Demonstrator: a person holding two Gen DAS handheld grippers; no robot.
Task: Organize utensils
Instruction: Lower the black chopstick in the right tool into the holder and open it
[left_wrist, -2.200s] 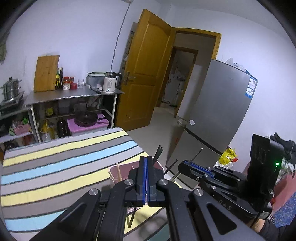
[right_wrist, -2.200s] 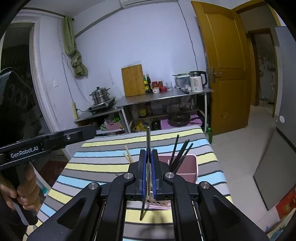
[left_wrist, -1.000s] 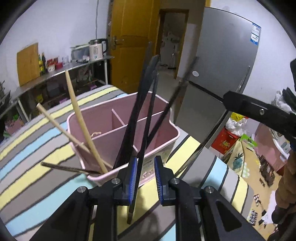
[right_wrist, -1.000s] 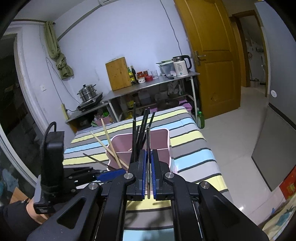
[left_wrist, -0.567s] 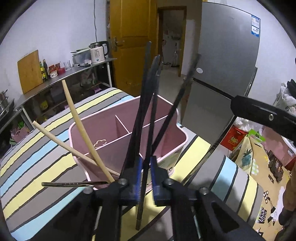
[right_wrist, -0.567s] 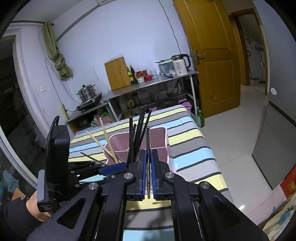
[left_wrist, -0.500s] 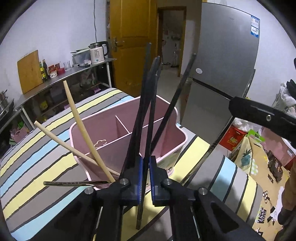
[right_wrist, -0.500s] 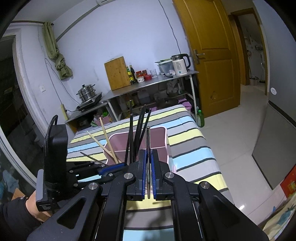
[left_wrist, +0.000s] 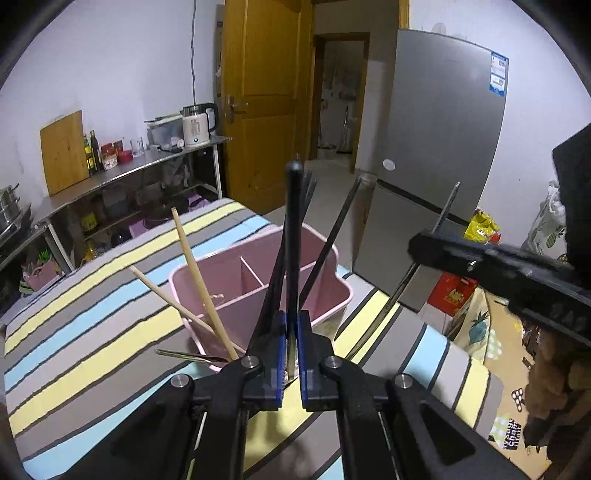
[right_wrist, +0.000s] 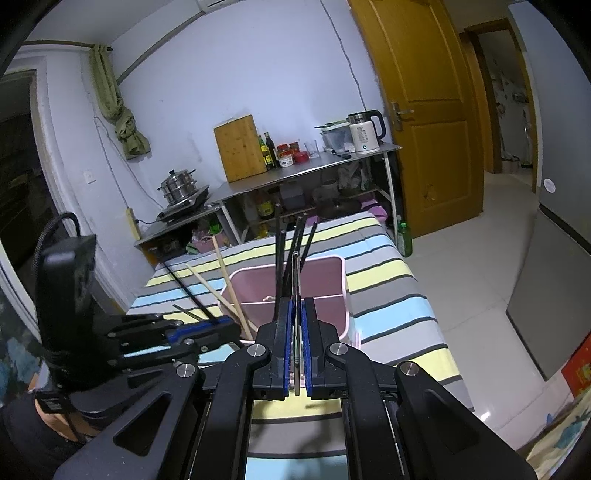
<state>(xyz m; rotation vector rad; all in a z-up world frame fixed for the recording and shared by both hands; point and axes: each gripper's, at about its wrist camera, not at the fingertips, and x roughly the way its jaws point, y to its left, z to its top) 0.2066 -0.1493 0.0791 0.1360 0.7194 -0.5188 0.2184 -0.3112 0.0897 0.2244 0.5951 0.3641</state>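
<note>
I've got the left tool (left_wrist: 291, 363) pinched on a black chopstick (left_wrist: 293, 236) and the right tool (right_wrist: 295, 352) on a metal one (right_wrist: 295, 295), both hovering just short of the pink caddy (left_wrist: 332, 295) on the striped worktop (left_wrist: 92, 325), so next I'd sort each into its compartment.

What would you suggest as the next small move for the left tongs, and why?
Probably swing the left tongs over the pink bin and lower the black chopstick beside the other black chopsticks. The tongs are shut on it, and the right wrist view shows it held left of the bin, not inside.
</note>
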